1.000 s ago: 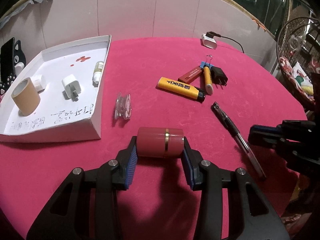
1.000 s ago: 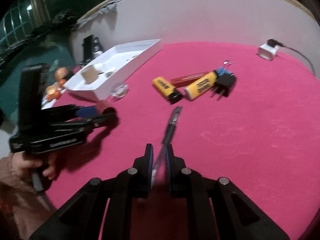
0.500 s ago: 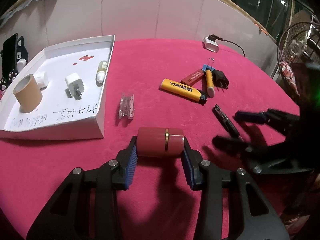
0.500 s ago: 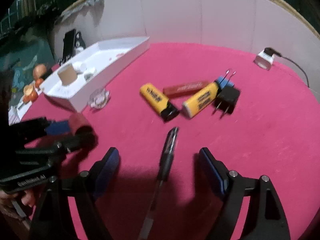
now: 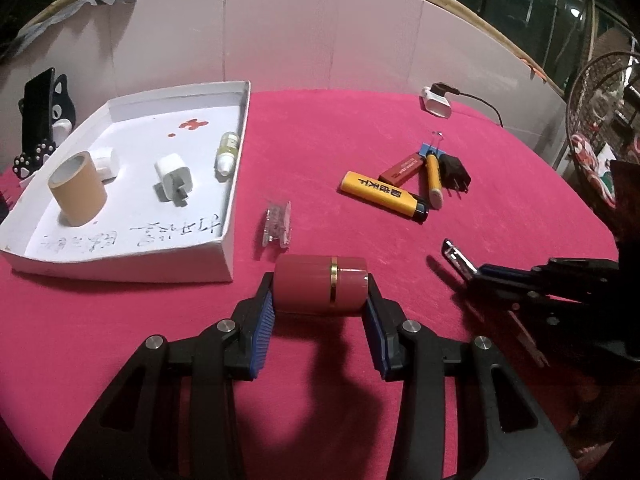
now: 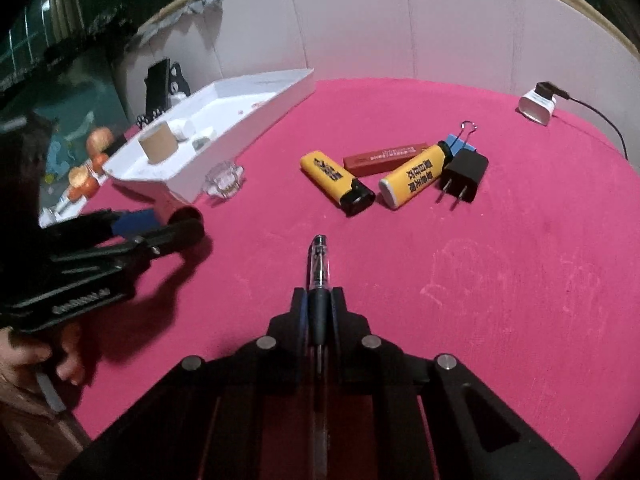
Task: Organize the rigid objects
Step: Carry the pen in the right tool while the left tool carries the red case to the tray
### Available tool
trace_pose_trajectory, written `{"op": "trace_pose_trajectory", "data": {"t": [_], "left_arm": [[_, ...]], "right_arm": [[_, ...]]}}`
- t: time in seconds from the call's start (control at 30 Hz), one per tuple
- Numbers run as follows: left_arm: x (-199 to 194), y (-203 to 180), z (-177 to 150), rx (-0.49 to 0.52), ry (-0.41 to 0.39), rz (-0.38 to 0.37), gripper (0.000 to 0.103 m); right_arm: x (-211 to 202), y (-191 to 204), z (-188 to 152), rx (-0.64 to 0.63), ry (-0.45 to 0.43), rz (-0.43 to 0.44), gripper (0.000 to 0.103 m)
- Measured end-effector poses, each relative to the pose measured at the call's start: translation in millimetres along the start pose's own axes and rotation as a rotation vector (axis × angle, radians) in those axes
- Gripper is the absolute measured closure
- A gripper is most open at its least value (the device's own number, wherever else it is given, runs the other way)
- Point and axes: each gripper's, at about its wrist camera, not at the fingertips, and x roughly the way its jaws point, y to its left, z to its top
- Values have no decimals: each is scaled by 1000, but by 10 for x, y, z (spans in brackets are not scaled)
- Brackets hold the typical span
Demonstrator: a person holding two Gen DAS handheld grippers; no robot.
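Observation:
A dark red cylinder with a gold band (image 5: 320,290) lies sideways between the blue pads of my left gripper (image 5: 320,280), which is shut on it just above the red cloth. A clear pen with a black grip (image 6: 319,264) points forward out of my right gripper (image 6: 319,294), shut on its grip section. The left wrist view shows the right gripper (image 5: 500,276) low at the right, the pen's end (image 5: 456,254) sticking out. A white tray (image 5: 236,184) at the left holds a brown tape roll (image 5: 78,188), a white plug (image 5: 174,176) and a small bottle (image 5: 228,152).
A yellow lighter (image 5: 384,196), a red lighter (image 5: 402,168), a yellow tube (image 5: 434,178), a black plug (image 5: 454,172) and a blue binder clip lie together mid-table. A clear plastic piece (image 5: 278,224) sits beside the tray. A white charger with cable (image 5: 436,102) is at the back.
My right gripper opened wide around the pen on the cloth, then shut on its black grip section. The left gripper kept the red cylinder and stayed in place.

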Motion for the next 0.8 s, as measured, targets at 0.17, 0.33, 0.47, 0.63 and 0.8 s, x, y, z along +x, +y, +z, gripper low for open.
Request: {"op": "trace_pose_trajectory", "data": {"t": [0.17,0.33,0.47,0.63,0.8], "left_arm": [[-30,12,-2,-5,-9,10,63],[-55,24,-1,-6,-17,15,63],[-69,39,4,-9,-22,18,63],[-115,73,25,-12,-40,33,63],[-194,140,58,-21,-68,55,63]], "right_arm": [[-108,61,79,5,-37,36,94],[-148,106,132,5,-56,53,94],[-153,148,165,-5,-64,54,94],[-170,173,256,-11,-79,59,94],[-190,225,362,-25,-96,65,94]]}}
